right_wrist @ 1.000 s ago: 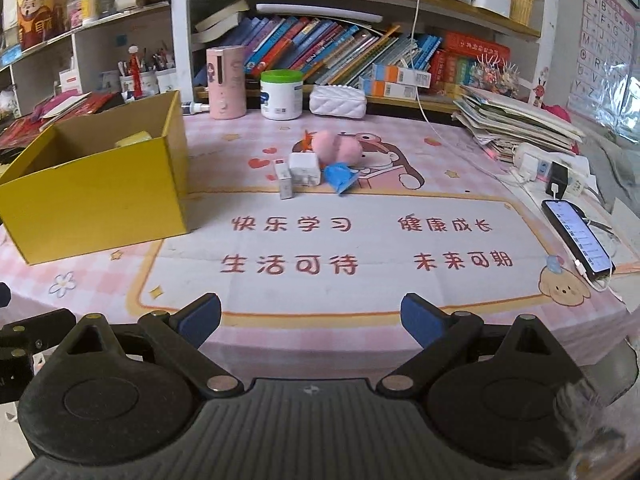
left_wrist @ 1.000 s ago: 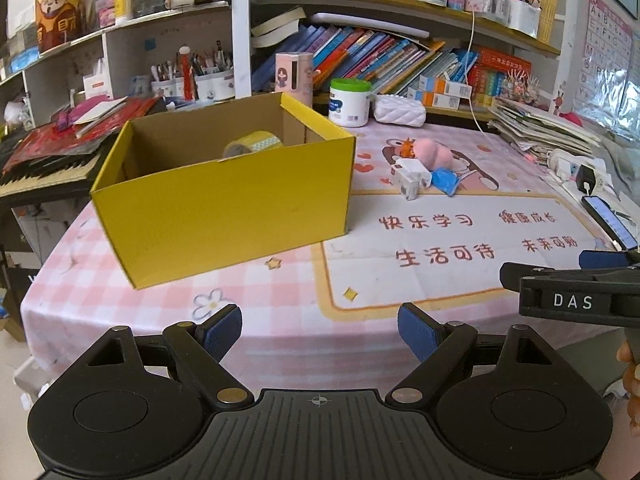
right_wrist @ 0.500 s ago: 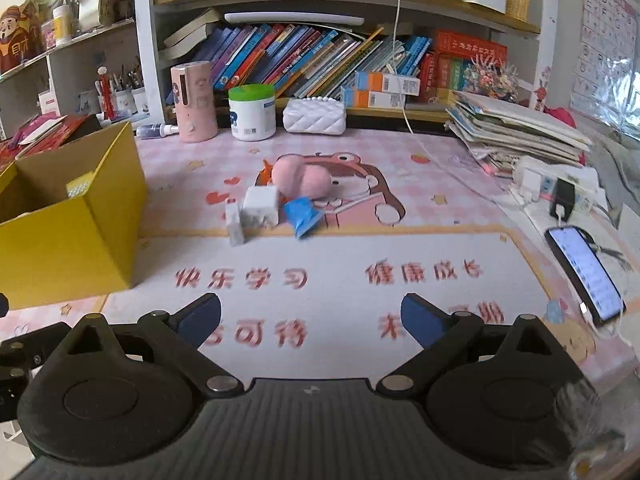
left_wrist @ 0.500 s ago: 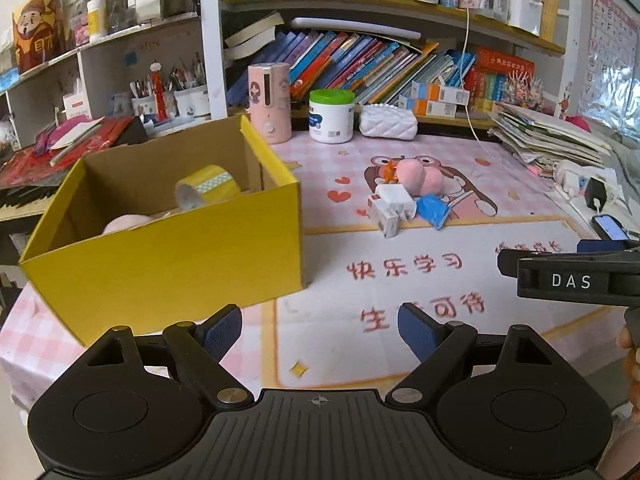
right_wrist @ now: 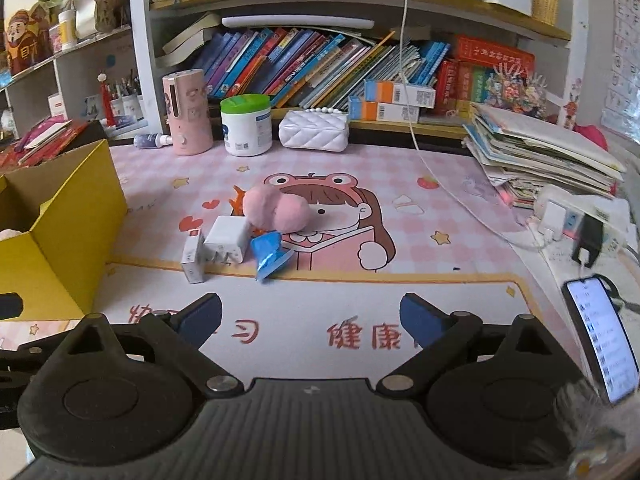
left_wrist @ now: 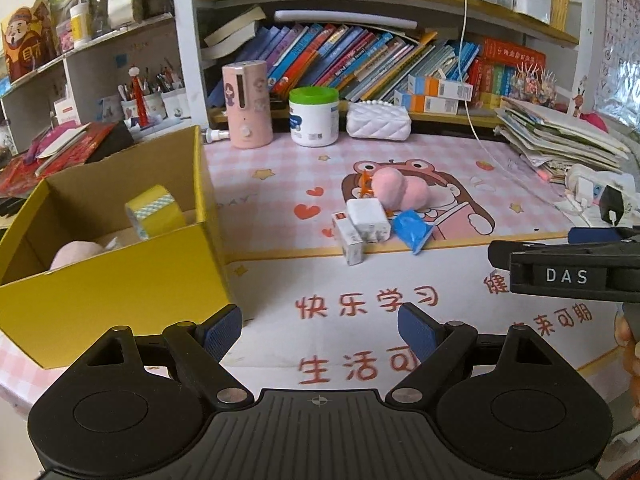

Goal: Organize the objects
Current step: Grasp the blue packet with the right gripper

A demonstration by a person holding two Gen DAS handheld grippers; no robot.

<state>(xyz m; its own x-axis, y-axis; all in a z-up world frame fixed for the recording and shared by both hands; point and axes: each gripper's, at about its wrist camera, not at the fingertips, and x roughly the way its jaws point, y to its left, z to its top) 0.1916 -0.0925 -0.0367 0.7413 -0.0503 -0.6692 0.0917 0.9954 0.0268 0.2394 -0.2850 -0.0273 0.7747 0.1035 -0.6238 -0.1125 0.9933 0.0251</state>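
Part-way through, by the look of it — the yellow box (left_wrist: 120, 276) at the left of the table already holds a roll of yellow tape (left_wrist: 154, 210) and something soft and pink (left_wrist: 78, 254). Left to go is a small huddle mid-mat, well apart from the box: a white charger (right_wrist: 226, 240), a slim white carton (right_wrist: 193, 256) touching its left side, a crumpled blue packet (right_wrist: 270, 254) on its right, and a pink fluffy thing (right_wrist: 276, 210) just behind, with an orange scrap beside it too small to name. Left gripper (left_wrist: 320, 326) spread wide, nothing between its pads. Right gripper (right_wrist: 310, 316) wide too, jaws easing inward, empty — both hover over the mat's near edge, short of the huddle.
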